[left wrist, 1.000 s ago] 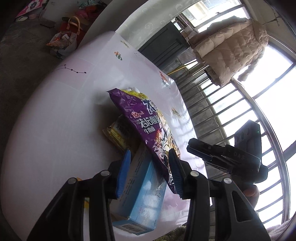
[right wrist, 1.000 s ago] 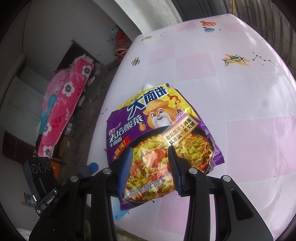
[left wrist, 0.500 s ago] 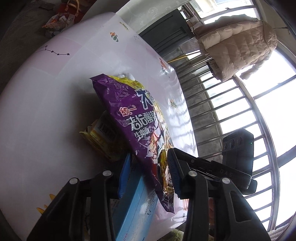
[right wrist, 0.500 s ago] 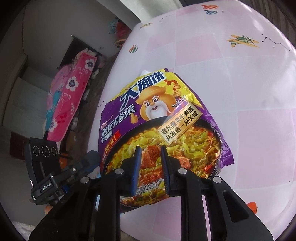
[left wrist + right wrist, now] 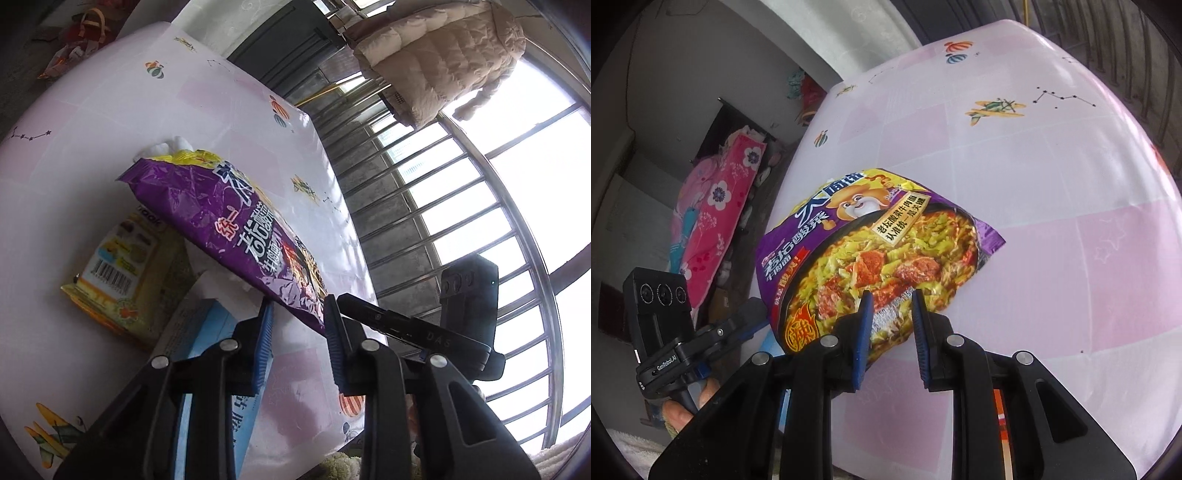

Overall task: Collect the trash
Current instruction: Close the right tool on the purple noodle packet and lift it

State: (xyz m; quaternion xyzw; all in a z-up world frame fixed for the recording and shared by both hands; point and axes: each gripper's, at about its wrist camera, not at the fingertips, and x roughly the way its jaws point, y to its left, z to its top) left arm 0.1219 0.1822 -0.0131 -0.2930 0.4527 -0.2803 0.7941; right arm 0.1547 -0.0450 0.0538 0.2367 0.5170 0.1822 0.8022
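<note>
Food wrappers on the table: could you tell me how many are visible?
2: the purple noodle packet, pinched by the right gripper, and a yellow packet beneath it; more may be hidden.

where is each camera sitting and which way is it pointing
Left wrist: on the left gripper, looking along its fingers across the pink table toward the barred window; the right gripper shows.
Right wrist: on the right gripper, facing the opposite way toward the room wall, its fingers around the purple noodle bag; the left gripper and a thumb show.
Shared: the noodle bag, the table, and each other's gripper.
</note>
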